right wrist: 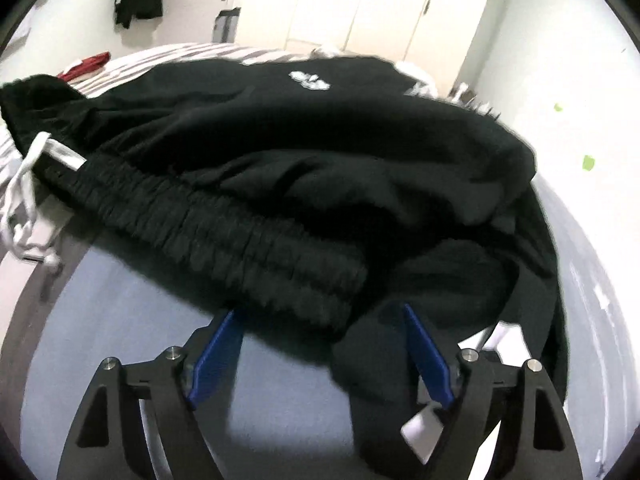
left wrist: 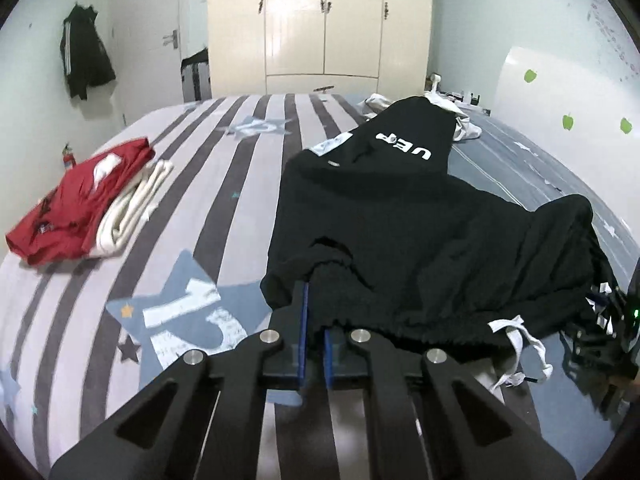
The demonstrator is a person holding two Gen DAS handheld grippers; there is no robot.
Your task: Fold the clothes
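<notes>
The waistband of the black trousers [left wrist: 400, 216] is clamped by the left gripper [left wrist: 314, 300], the legs stretching toward 1 o'clock over the striped bed [left wrist: 224, 168]. The right gripper [right wrist: 320, 316] is spread wide, the waistband lying at its 12 o'clock between the blue pads [right wrist: 424, 356].

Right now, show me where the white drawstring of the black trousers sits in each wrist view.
Left wrist view: the white drawstring hangs at lower right, off the waistband of the black trousers.
Right wrist view: the drawstring dangles at the far left edge, by the waistband's left end.
Shared landmark: the cream wardrobe at the top of both.
</notes>
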